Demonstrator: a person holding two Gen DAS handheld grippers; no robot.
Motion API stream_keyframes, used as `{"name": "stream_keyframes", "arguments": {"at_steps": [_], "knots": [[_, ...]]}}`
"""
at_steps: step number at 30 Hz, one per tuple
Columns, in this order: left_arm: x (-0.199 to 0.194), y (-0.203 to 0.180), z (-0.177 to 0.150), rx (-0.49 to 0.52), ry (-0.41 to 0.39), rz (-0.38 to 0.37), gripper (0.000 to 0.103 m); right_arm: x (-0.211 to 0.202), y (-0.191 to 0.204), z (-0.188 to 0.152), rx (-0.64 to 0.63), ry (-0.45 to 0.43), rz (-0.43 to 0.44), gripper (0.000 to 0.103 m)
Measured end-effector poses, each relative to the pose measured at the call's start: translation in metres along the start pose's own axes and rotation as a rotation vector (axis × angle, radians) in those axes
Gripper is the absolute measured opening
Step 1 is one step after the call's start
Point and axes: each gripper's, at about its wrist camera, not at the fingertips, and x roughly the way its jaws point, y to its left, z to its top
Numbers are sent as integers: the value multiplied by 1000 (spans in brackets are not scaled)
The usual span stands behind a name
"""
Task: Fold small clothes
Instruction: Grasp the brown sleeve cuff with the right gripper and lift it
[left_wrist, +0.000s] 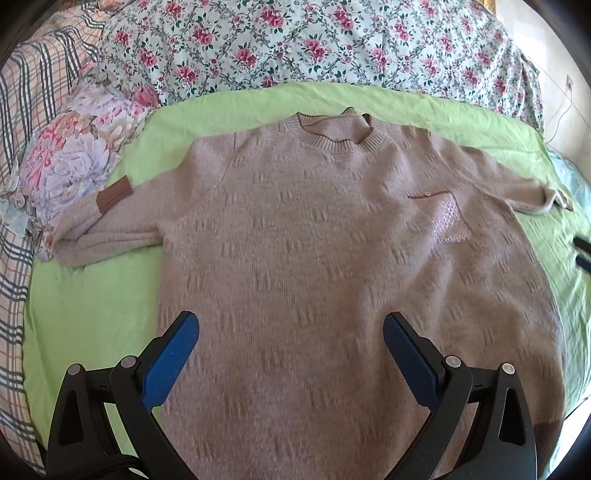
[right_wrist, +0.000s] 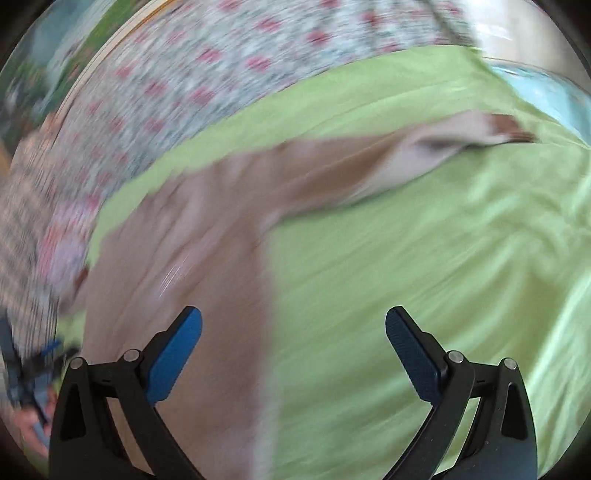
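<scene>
Left wrist: left gripper (left_wrist: 291, 349) gapes wide, empty, above the sweater (left_wrist: 314, 258) spread beyond its fingers. Right gripper (right_wrist: 293, 345), equally wide and empty, straddles the sweater's side edge; best grip sleeve (right_wrist: 424, 155) first.

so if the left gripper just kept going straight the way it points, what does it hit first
Most likely the pinkish-beige knit sweater lying flat on the green sheet; the open left gripper points at its lower body, though depth is unclear.
</scene>
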Motion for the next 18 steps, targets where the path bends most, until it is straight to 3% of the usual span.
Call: {"name": "stream_keyframes", "arguments": {"at_steps": [2, 4, 8, 11, 14, 16, 18], "knots": [[6, -2, 2, 0, 14, -3, 100, 3, -43, 32, 87, -41, -48, 94], [13, -6, 3, 5, 33, -4, 100, 11, -94, 68, 210, -81, -107, 81], [28, -14, 1, 14, 74, -5, 100, 37, -159, 112, 403, -105, -155, 71], [37, -18, -1, 28, 106, 8, 100, 54, -187, 131, 474, -118, -170, 69], [44, -20, -1, 30, 118, 12, 100, 66, -196, 145, 479, -122, -202, 49], [46, -19, 0, 28, 119, 12, 100, 71, -192, 152, 468, -107, -195, 10], [47, -17, 0, 21, 120, 5, 100, 68, -177, 156, 429, -116, -164, 9]]}}
